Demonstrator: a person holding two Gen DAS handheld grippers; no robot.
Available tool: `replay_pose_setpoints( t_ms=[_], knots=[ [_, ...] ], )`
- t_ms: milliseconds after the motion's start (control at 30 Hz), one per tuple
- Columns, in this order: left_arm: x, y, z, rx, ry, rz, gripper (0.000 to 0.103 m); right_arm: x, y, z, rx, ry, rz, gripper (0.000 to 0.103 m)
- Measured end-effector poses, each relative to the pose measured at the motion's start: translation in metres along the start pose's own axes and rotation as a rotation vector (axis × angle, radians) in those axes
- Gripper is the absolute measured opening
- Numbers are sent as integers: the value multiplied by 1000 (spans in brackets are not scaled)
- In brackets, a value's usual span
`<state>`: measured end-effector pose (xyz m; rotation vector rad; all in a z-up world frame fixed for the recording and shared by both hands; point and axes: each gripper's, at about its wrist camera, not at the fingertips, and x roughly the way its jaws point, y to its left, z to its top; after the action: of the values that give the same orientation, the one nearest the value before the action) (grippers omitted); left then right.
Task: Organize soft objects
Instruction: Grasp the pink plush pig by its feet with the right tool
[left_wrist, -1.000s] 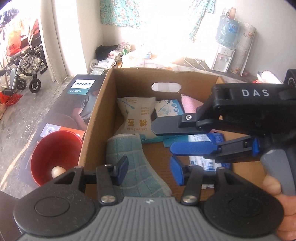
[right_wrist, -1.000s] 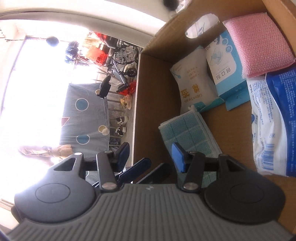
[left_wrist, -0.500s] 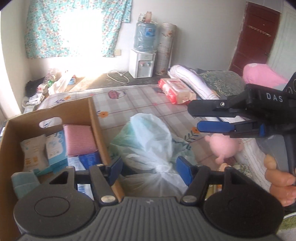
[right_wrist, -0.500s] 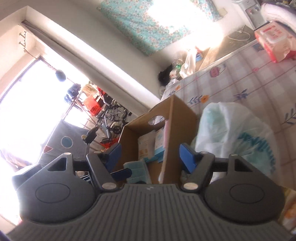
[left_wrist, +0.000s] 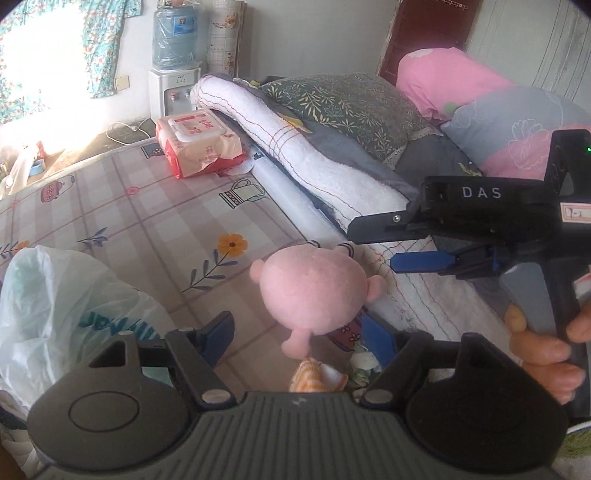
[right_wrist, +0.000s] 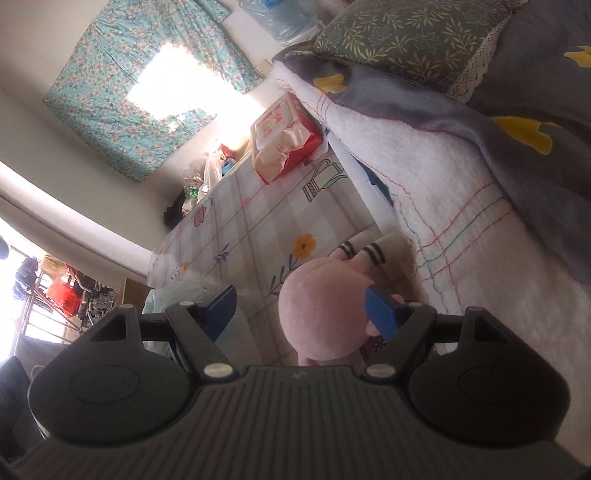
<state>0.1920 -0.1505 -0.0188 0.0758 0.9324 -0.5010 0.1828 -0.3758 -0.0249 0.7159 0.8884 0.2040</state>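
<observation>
A pink plush (left_wrist: 312, 291) is seen low in the centre of the left wrist view, lying on a checked sheet (left_wrist: 147, 221) printed with flowers and teapots. It rests just beside a rolled white blanket (left_wrist: 295, 147) that runs from the upper middle down to the right. The left gripper (left_wrist: 299, 334) is held over the plush with its jaws opening; the lower part of the plush shows in the gap between the blue pads (left_wrist: 219, 332), but no pad is pressed on it. A small orange-and-white thing (left_wrist: 317, 376), too hidden to be named, is seen just below the plush.

The right gripper (left_wrist: 369, 243) is seen at the right of that view, gripped by a hand (left_wrist: 539, 350), its two fingers apart with nothing between them. In the right wrist view its jaws are opening around the plush (right_wrist: 321, 314); the right pad (right_wrist: 382, 312) lies across the plush's edge, and contact cannot be told.

A white plastic bag (left_wrist: 62, 306) lies at the lower left. A pack of wipes (left_wrist: 199, 146) sits at the upper left on the sheet. Pillows (left_wrist: 347, 99) are piled at the upper right.
</observation>
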Motion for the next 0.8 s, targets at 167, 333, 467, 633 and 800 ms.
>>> replay_pose_setpoints(
  t_ms=[167,333,467,633,800],
  knots=[
    [44,-4,11,-9,82,6,77,28,-11,17,0,59,-12,77],
    [74,-1,17,-44,149,-20,80,58,-15,25,14,121,-34,77],
    [85,2,18,-96,162,-62,80,73,-18,26,27,123,-24,73],
    [69,-3,16,-107,122,-62,79,64,-18,25,48,82,-5,59],
    [36,-8,15,-98,59,-77,79,31,-1,20,26,33,24,55]
  ],
)
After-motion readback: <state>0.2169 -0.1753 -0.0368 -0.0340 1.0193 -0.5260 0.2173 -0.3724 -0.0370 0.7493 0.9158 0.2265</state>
